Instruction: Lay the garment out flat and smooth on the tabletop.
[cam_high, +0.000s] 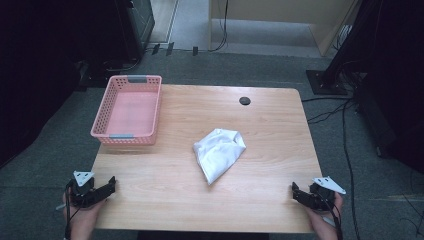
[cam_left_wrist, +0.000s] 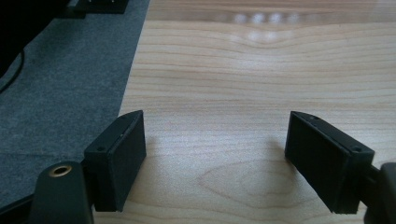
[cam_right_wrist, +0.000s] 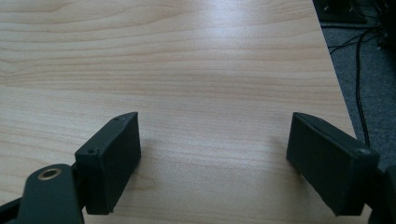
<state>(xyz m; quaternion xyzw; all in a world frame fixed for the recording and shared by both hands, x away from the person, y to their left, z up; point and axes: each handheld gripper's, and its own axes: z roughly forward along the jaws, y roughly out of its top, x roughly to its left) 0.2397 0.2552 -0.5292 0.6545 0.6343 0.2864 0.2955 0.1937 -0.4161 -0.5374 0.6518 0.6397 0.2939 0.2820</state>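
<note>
We hold both grippers at the near corners of the table (cam_high: 270, 107), jaws apart and empty: left gripper (cam_high: 111, 184) at the near left, right gripper (cam_high: 295, 190) at the near right. The white cloth (cam_high: 219, 152) lies crumpled near the table's middle, well apart from both and from the pink basket (cam_high: 131, 111) at the far left. Its long axis runs diagonally, the narrow tip pointing toward the near edge, the bulkier end toward the far right. Risk, as we judge it: pinching a single loose fold lets the cloth unfurl, drag, or snag the basket rim.
</note>
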